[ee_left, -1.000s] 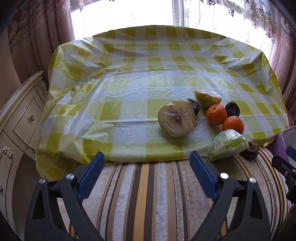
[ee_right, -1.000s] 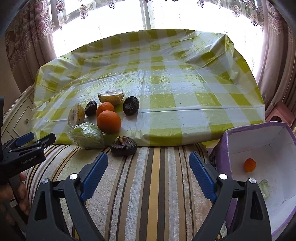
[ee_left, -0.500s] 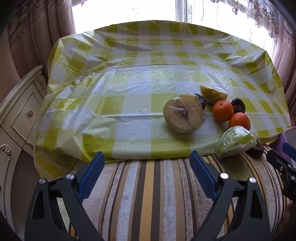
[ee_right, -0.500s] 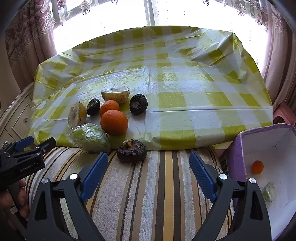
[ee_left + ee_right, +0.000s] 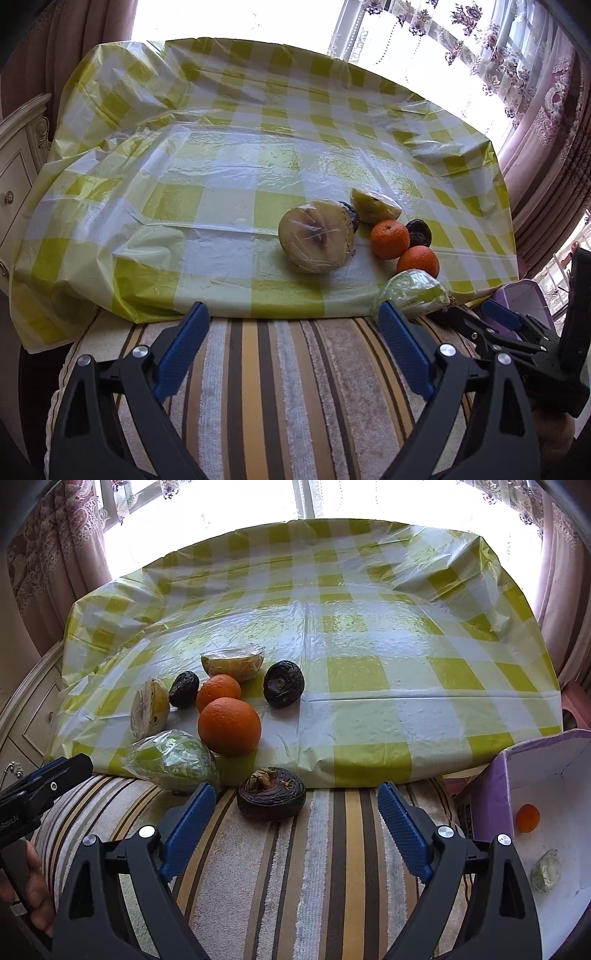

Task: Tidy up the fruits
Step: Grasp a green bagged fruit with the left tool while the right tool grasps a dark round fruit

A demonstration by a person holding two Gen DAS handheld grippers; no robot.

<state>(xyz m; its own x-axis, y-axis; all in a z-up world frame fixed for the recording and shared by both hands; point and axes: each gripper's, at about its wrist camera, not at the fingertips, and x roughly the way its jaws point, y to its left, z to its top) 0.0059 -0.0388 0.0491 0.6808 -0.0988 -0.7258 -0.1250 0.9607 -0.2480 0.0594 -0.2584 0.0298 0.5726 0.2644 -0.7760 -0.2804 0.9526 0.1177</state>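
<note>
Fruits lie on a yellow checked cloth (image 5: 369,672): two oranges (image 5: 229,725) (image 5: 390,239), a wrapped green fruit (image 5: 171,760) (image 5: 412,297), wrapped cut yellow halves (image 5: 316,236) (image 5: 233,661), and dark shrivelled fruits (image 5: 283,683). One dark fruit (image 5: 271,793) sits on the striped cushion just ahead of my open, empty right gripper (image 5: 297,830). My left gripper (image 5: 291,350) is open and empty, below the large wrapped half. A purple box (image 5: 495,775) at the right holds a small orange (image 5: 527,818) and a wrapped green piece (image 5: 546,866).
A striped cushion (image 5: 295,387) runs along the near side. A cream drawer cabinet (image 5: 18,155) stands at the left. Curtains and a bright window are behind. The right gripper shows at the right edge of the left wrist view (image 5: 513,328).
Both grippers moved closer to the fruits. The left view swung left and forward; the right gripper advanced toward the dark fruit on the cushion. Both stayed open.
</note>
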